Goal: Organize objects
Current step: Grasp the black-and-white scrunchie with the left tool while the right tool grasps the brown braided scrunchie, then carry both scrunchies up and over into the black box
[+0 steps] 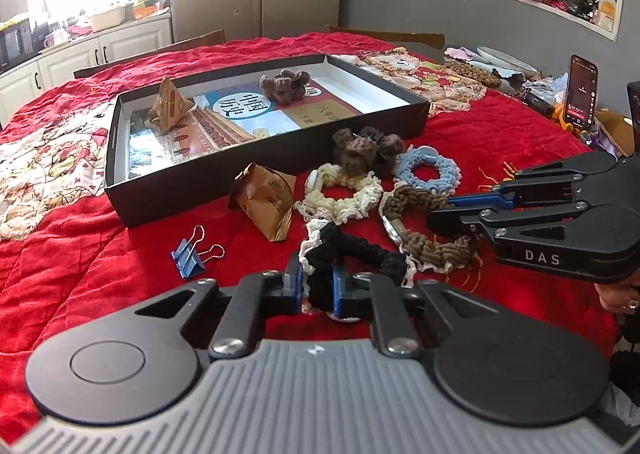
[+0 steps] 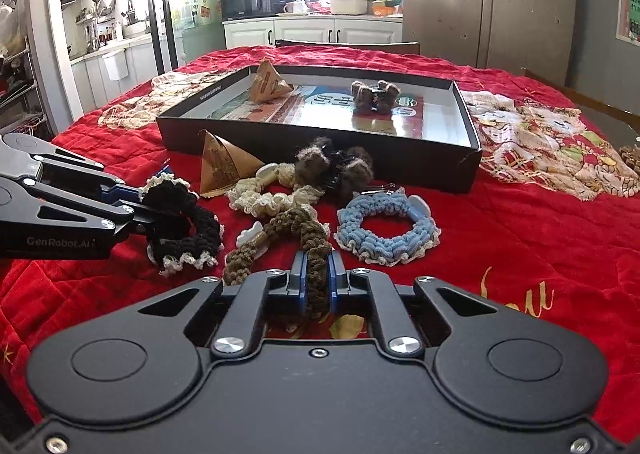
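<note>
**Ana:** Black cardboard box (image 1: 168, 189) sits at the back of the red-covered worktop (image 1: 100, 254), already holding a paper pyramid and a furry clip. Its near wall stands up between the claws and the inside, so anything carried low could catch on it.

**Ben:** Agreed. The left claw (image 1: 318, 286) is clenched on the black crochet ring (image 1: 352, 250), and the right claw (image 2: 318, 286) is clenched on the brown crochet ring (image 2: 296, 230), both rings lying on the cloth in front of the box.

**Ana:** The brown one lies touching the cream ring (image 2: 272, 193), so lifting may drag that along.

**Ben:** And each grip pinches only one soft strand; the yarn could slip free mid-carry.

**Ana:** The blue binder clip (image 1: 190, 254) lies clear, near the left claw.
</note>
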The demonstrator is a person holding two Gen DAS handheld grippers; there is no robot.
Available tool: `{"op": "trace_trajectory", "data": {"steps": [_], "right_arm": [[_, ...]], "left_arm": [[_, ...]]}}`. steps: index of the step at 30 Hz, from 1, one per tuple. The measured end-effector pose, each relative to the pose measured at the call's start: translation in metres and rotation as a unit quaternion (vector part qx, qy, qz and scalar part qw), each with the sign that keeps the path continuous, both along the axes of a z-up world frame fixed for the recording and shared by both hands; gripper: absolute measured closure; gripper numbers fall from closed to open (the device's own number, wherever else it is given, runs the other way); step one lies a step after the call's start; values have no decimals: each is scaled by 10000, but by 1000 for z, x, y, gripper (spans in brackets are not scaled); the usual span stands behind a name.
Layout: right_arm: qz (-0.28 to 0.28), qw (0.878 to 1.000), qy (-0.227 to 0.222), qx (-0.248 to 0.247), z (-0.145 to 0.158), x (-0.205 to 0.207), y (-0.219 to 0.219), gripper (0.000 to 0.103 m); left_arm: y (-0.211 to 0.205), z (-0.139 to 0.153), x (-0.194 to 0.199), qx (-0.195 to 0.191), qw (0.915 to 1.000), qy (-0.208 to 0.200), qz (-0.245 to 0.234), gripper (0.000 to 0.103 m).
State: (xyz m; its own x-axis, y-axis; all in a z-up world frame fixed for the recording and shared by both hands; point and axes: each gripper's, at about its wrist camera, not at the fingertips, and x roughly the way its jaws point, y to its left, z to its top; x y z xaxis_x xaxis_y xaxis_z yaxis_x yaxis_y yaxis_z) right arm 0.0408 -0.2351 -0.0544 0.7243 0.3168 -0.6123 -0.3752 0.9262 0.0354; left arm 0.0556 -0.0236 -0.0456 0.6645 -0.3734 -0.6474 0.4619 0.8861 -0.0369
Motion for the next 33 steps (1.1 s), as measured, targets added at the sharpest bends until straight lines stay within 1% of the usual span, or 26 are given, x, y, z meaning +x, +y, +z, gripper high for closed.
{"op": "trace_trajectory", "data": {"steps": [10,21,30,33], "right_arm": [[41,9995,-323,43,18,-8,-3,93],[119,9972,-730,108,45,-14,-4,93],[56,9937,-1118,94,69,-3,-3,93],[31,9928,-1188,164,78,5,-4,93]], "left_arm": [[0,9,-2,-53,9999,-105,-10,87],[-1,28,-2,-91,9993,-372,-28,87],[-3,48,6,-137,9977,-660,8,87],[-3,56,12,-163,9968,-777,44,87]]}}
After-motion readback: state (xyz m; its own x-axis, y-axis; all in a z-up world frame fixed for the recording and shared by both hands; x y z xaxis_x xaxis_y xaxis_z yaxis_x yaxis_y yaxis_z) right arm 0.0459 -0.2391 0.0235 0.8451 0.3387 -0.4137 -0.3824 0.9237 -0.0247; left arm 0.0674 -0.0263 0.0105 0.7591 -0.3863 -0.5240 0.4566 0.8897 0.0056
